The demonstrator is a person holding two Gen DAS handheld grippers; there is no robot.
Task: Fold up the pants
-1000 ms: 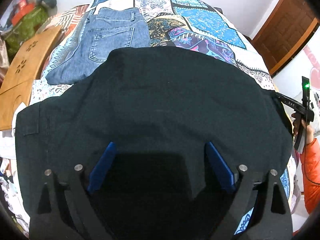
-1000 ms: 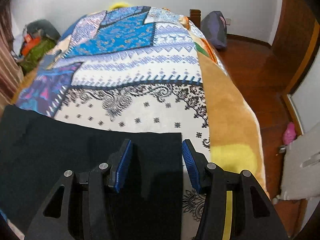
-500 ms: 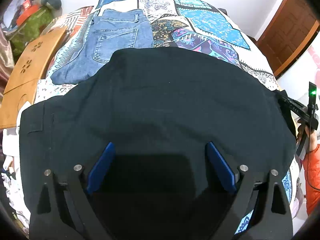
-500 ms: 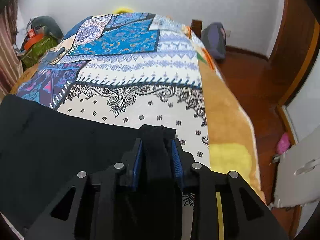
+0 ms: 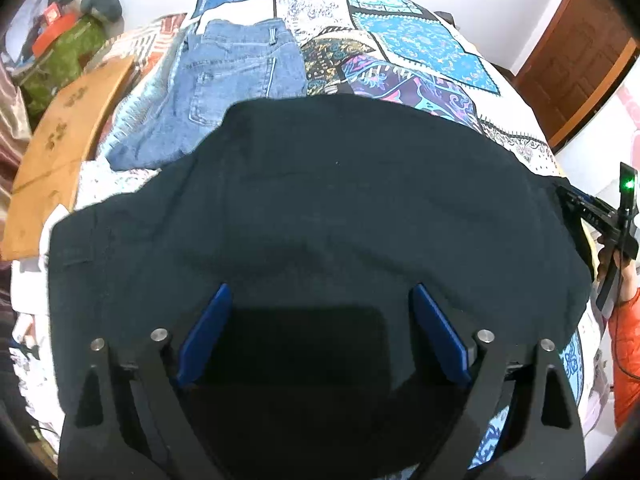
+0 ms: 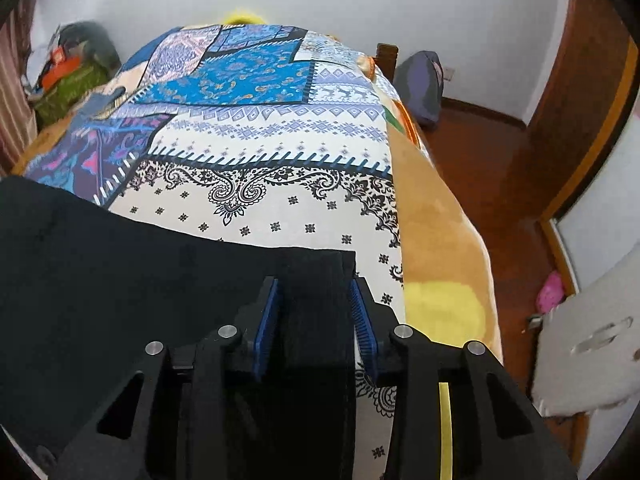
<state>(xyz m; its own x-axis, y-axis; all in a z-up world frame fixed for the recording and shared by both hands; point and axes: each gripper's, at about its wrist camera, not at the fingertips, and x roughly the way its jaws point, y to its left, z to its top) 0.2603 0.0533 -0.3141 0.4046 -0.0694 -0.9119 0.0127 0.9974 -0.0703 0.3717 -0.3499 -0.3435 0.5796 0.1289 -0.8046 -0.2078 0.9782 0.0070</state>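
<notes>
Black pants (image 5: 340, 200) lie spread across a patterned bedspread (image 5: 420, 44). My left gripper (image 5: 320, 300) is open, its blue pads wide apart over the near edge of the black fabric. My right gripper (image 6: 314, 292) is shut on the pants' hem end (image 6: 316, 276), with the cloth bunched between the blue pads. The rest of the black pants (image 6: 100, 264) stretches away to the left in the right wrist view. The right gripper also shows in the left wrist view (image 5: 592, 212) at the pants' far right end.
Folded blue jeans (image 5: 232, 84) lie on the bed behind the black pants. A wooden board (image 5: 60, 140) sits at the left bed edge. Bags (image 5: 68, 40) are piled in the far corner. The bed's right edge (image 6: 440, 240) drops to a wooden floor.
My right gripper closed on the pants' hem and lifted it slightly. My left gripper stayed open over the near edge while its view drifted a little.
</notes>
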